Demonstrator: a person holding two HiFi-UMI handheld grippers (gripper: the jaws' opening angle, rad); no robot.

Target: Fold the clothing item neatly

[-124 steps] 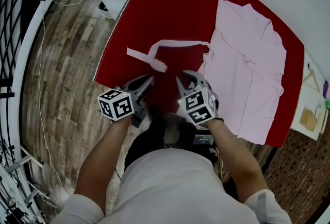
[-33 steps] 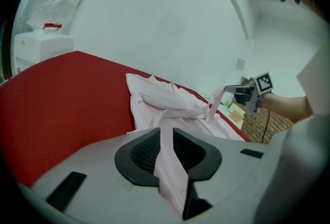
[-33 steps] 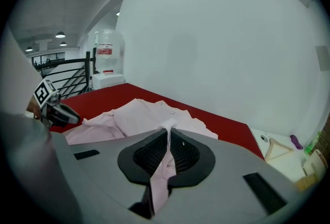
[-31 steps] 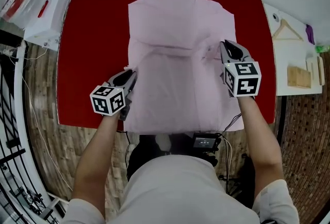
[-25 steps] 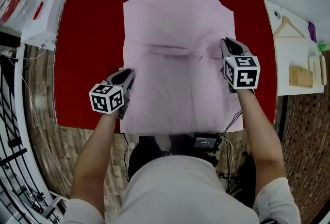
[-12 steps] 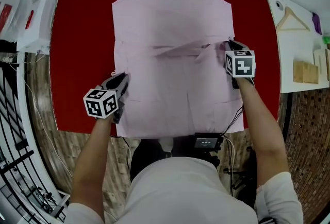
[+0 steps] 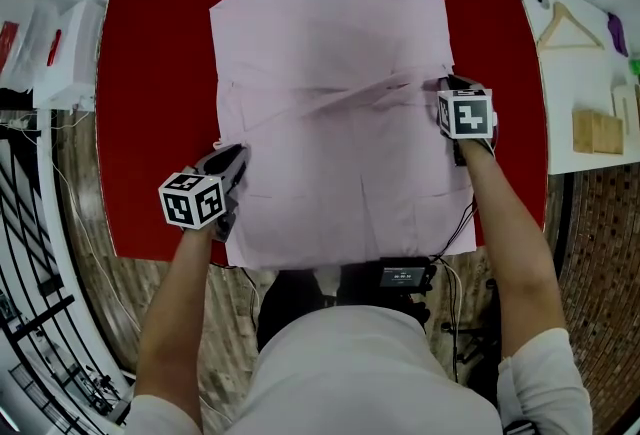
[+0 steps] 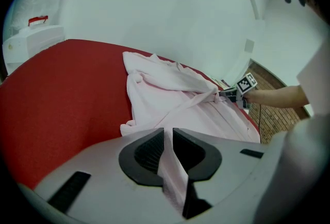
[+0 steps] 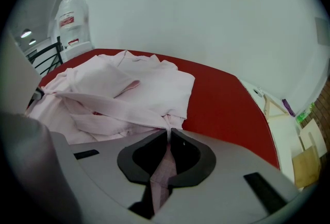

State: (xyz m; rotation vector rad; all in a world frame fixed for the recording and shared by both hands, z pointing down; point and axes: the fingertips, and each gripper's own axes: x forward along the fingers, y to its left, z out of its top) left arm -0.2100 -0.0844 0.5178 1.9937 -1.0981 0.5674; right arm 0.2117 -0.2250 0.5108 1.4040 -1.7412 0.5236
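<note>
Pink garment [image 7: 330, 33] is laid flat, spread wide, on the red table [image 7: 150, 103], collar end at the far edge, hem hanging just over the near edge. It is found roughly centred on the table, red showing on both sides.

A narrow pink belt [image 7: 340, 95] is seen stretched across the garment's middle, running on a slant from the left edge up to the right edge.

Left gripper [image 7: 238, 155] is placed at the garment's left edge, nearer the hem. In the left gripper view its jaws are seen nearly closed, a fold of pink cloth [image 8: 172, 176] pinched between the pads. From there the belt [image 8: 191, 104] is seen running off across the garment [image 8: 154, 89] to the right gripper [image 8: 229, 94] on the far side.

Right gripper [image 7: 452, 83] is placed at the garment's right edge, level with the middle. In the right gripper view its jaws are seen closed to a thin slit, and a bunched strip of pink cloth [image 9: 165, 166] is clamped in them. The belt [image 9: 103, 102] is seen leading away from the tips over the rumpled garment [image 9: 134, 79].

A white box [image 7: 70, 53] is noted beside the table on the left. A wooden hanger [image 7: 565, 28] and wooden blocks [image 7: 597, 131] are noted on a white surface on the right. Plank floor [image 7: 80, 183] is seen below.
</note>
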